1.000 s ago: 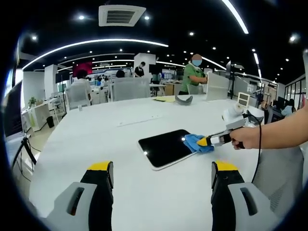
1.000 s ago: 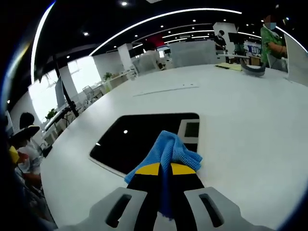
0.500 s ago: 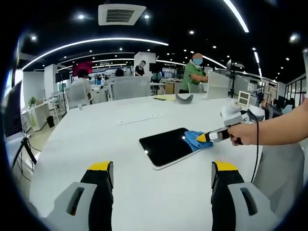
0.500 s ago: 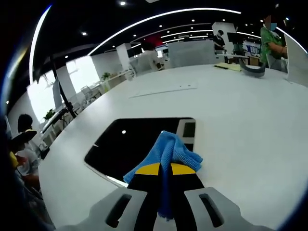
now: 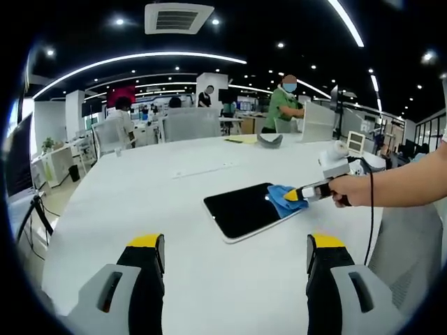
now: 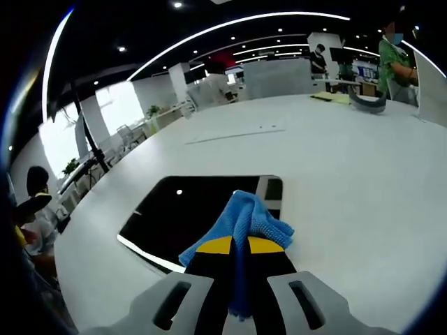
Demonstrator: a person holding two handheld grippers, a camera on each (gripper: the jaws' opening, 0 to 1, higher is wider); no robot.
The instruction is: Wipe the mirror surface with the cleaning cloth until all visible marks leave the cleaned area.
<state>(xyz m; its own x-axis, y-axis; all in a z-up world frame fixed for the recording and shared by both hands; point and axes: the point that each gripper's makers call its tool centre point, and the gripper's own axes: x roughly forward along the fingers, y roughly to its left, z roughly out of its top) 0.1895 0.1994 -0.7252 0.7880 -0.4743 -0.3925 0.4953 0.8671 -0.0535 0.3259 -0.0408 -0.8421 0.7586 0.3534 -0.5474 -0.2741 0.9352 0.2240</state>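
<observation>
white counter point(image 5: 126, 202) is carrying the mirror point(image 5: 246, 210), lying flat near its middle. right hand-held gripper point(image 6: 240, 246) is clenching the blue cloth point(image 6: 246, 218), pressing it on the mirror's right edge. left hand-held gripper point(image 5: 232, 248) is hovering released, jaws wide apart, well short of the mirror.

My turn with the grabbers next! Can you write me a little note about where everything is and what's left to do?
Right gripper: shut on the blue cloth, which rests on the mirror's near right corner.
Left gripper: open, holding nothing, hovering over the white table short of the mirror.
Mirror: lying flat on the table, showing dark with reflected ceiling lights.
Done: cloth gripped and on the glass.
Left: wipe across the rest of the surface; I cannot tell from here which marks remain, so check before stopping.
</observation>
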